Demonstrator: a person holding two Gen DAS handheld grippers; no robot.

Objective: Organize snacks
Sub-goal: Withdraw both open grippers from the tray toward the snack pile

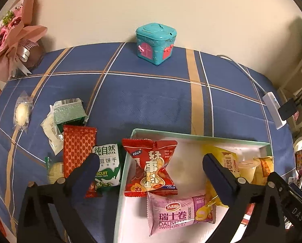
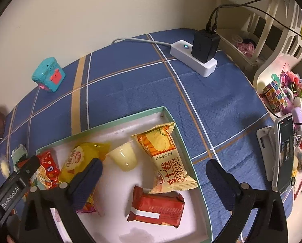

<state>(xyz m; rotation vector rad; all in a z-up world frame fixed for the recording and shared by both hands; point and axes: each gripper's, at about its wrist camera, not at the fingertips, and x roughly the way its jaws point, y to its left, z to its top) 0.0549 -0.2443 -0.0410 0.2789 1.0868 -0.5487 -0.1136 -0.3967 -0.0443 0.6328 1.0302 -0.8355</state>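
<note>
A green-rimmed white tray (image 1: 191, 134) lies on the blue checked cloth. My left gripper (image 1: 151, 159) hangs open above the tray's left edge, pads touching nothing. Below it lie a red peanut bag (image 1: 151, 168) and a pink Swiss roll pack (image 1: 179, 212). Left of the tray, on the cloth, are a green-and-white biscuit pack (image 1: 108, 166), a red patterned packet (image 1: 78, 147) and a green pack (image 1: 70, 111). My right gripper (image 2: 154, 165) is open too, over a yellow Swiss roll pack (image 2: 167, 158), a jelly cup (image 2: 123, 157), a red pack (image 2: 157, 208) and a yellow bag (image 2: 80, 158) in the tray (image 2: 102, 124).
A clear-wrapped round candy (image 1: 21, 111) lies far left. A teal toy box (image 1: 156, 43) stands at the wall and a pink bouquet (image 1: 11, 36) at the back left. A power strip (image 2: 193, 60) with a black charger (image 2: 205, 44) sits back right; a phone (image 2: 284, 151) on a stand is at the right edge.
</note>
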